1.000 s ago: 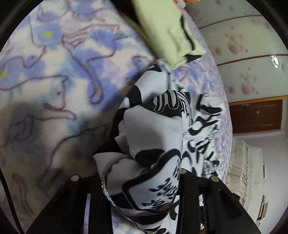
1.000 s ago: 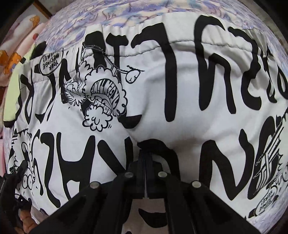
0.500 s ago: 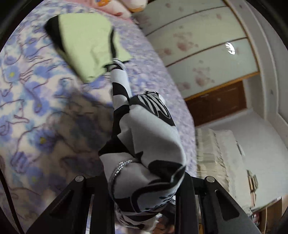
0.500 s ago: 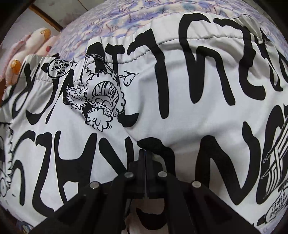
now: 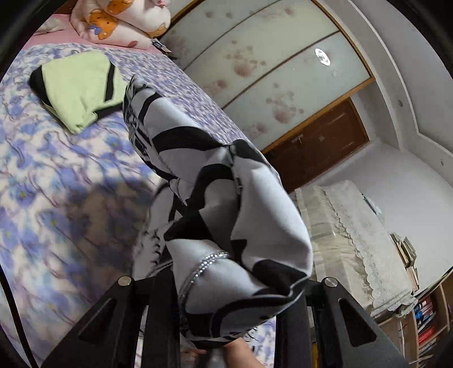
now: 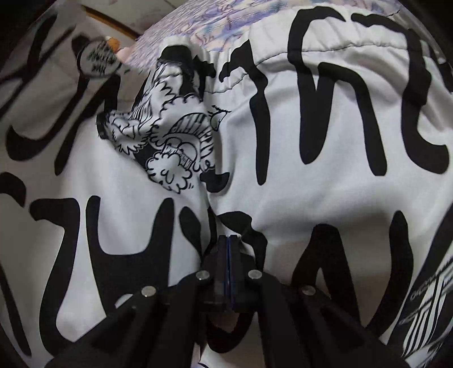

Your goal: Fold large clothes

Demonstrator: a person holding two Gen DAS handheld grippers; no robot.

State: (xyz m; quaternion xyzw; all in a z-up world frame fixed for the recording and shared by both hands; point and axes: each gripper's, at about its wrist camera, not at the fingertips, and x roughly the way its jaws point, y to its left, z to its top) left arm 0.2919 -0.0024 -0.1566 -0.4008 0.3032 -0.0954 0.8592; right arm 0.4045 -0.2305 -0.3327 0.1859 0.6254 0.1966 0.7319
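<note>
Left wrist view: the left gripper (image 5: 226, 311) is pinching a bunched fold of the black-and-white printed garment (image 5: 232, 215), its fingers (image 5: 158, 311) standing either side of the cloth; the garment is rising from the gripper and trailing away across the bed (image 5: 56, 198), which is wearing a blue-and-purple floral cover; a sparkling chain trim (image 5: 203, 266) is running across the gathered cloth near the gripper. A folded green garment (image 5: 79, 85) with black bands is lying on the bed beyond, near the far end of the printed cloth; a cartoon-bear pillow (image 5: 119, 19) is lying at the head of the bed; sliding wardrobe doors (image 5: 269, 70) and a lace-covered piece of furniture (image 5: 354, 240) are standing past the bedside.

Right wrist view: the right gripper (image 6: 228, 240) is pressing its fingers together on the garment (image 6: 325, 184), nipping a small pleat; the cloth is filling almost the whole view, its hem (image 6: 339, 48) lying toward the floral bed cover (image 6: 215, 25); a creased fold with a cartoon drawing (image 6: 175, 147) is standing up just left of centre.
</note>
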